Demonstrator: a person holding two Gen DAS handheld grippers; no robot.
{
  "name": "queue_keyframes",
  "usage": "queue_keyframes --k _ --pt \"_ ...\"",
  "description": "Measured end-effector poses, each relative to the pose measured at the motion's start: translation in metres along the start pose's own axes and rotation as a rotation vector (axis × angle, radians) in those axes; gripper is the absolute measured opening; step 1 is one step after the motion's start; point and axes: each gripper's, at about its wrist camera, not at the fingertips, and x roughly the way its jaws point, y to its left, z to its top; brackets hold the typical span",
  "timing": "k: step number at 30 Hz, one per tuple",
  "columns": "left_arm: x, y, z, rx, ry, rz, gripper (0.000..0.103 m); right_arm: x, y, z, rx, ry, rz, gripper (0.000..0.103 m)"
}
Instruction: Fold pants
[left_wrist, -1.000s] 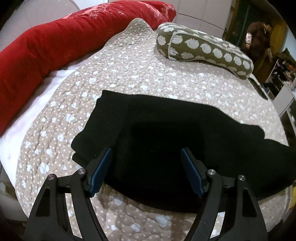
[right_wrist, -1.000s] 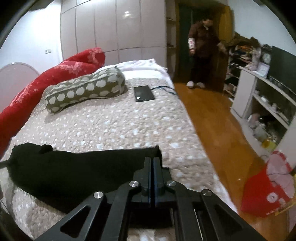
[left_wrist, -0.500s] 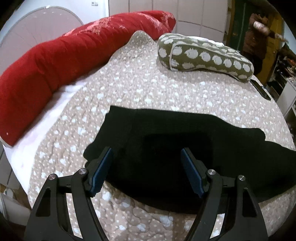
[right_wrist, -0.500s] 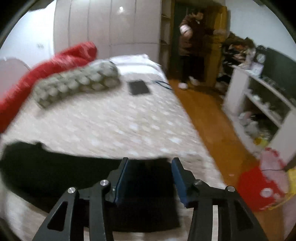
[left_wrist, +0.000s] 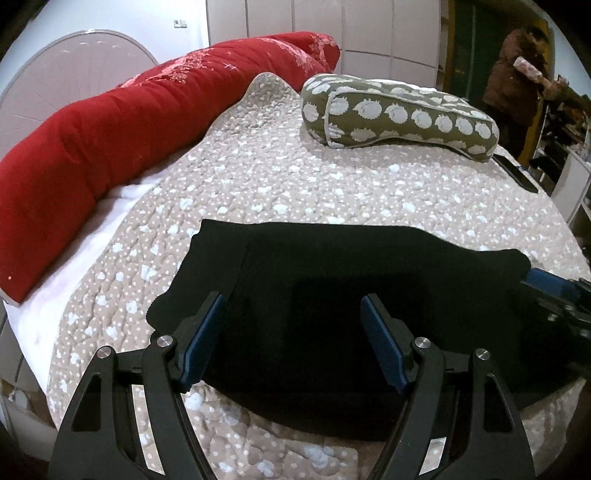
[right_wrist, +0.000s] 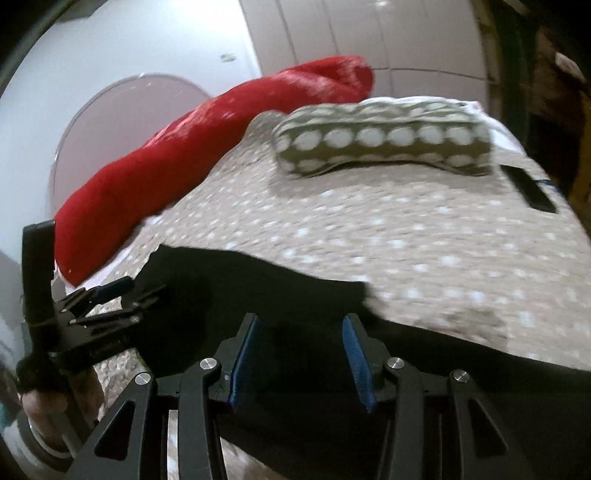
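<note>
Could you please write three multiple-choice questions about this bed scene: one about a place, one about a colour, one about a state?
1. Where does the spotted pillow lie?
A. on the far part of the bed cover, beyond the pants
B. on top of the pants
C. on the floor

2. What colour are the pants?
A. red
B. black
C. white

3. How do the fingers of the left tool stand?
A. shut on the pants
B. shut on the pillow
C. spread apart, holding nothing

Answers:
1. A, the pillow rests on the cover behind the pants, next to the red quilt.
2. B, the cloth is dark black against the beige cover.
3. C, a wide gap shows between the blue pads, above the pants.
</note>
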Motion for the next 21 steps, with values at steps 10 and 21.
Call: queue_keyframes --k 10,21 --pt "0.014 0.007 -0.005 -0.028 0.028 -0.032 0.076 0.049 0.001 0.009 -0.038 0.080 -0.068 0.045" --pt "0.000 0.003 -0.005 -0.033 0.021 -0.031 0.076 -0.004 0.001 -0.002 -0.027 0.027 -0.060 0.045"
